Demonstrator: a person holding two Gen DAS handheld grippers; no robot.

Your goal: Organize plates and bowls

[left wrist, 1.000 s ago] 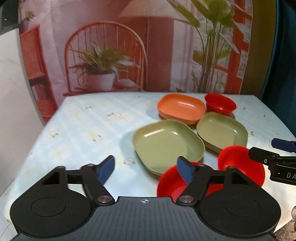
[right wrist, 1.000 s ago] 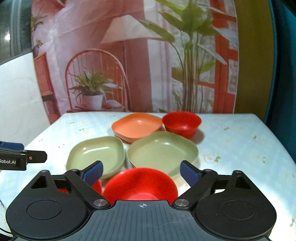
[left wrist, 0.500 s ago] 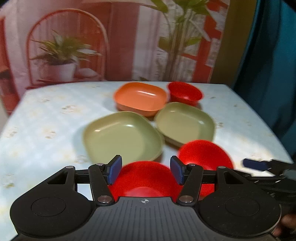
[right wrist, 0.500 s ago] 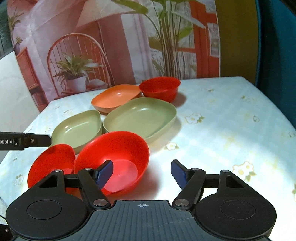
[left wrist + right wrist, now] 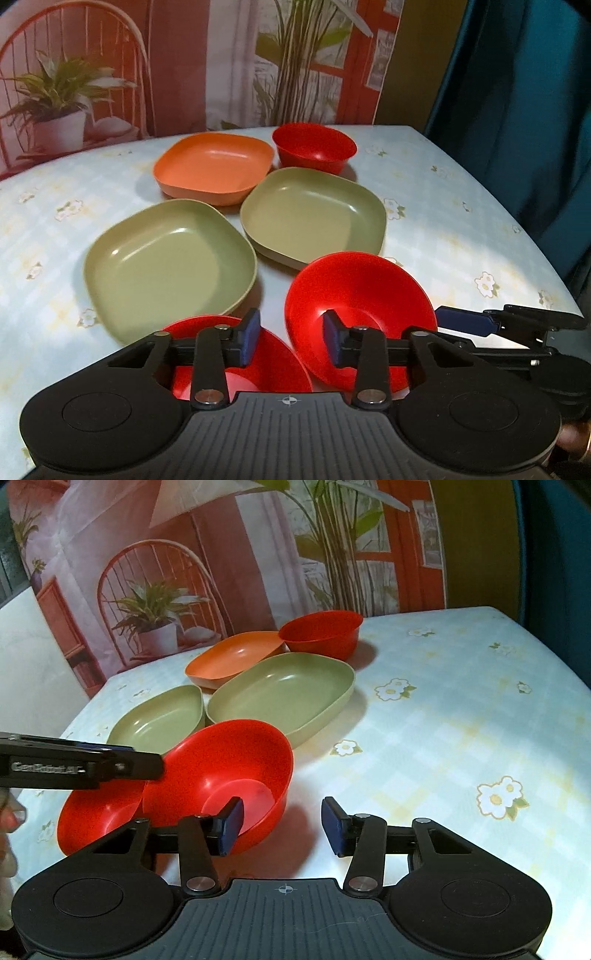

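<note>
Three red bowls, two green plates and an orange plate stand on the table. In the left wrist view my left gripper [image 5: 291, 343] is open, its fingers straddling the gap between the near red bowl [image 5: 273, 365] and a second red bowl [image 5: 360, 295]. Behind lie the green plates [image 5: 166, 262] [image 5: 314, 214], the orange plate [image 5: 214, 166] and the far red bowl [image 5: 314, 147]. In the right wrist view my right gripper [image 5: 282, 825] is open, its left finger at the rim of the second red bowl [image 5: 229, 771]. The left gripper's arm [image 5: 77, 766] crosses over the near red bowl [image 5: 103, 819].
The table wears a pale blue cloth with flower prints [image 5: 461, 720]. Its right edge [image 5: 524, 229] borders a teal curtain. A printed backdrop with a chair and plants hangs behind the table. The right gripper's finger [image 5: 509, 325] shows at the right of the left wrist view.
Both grippers have narrowed their opening. The left gripper has swung right toward the two near red bowls. The right gripper has shifted right, so the red bowl now sits at its left finger.
</note>
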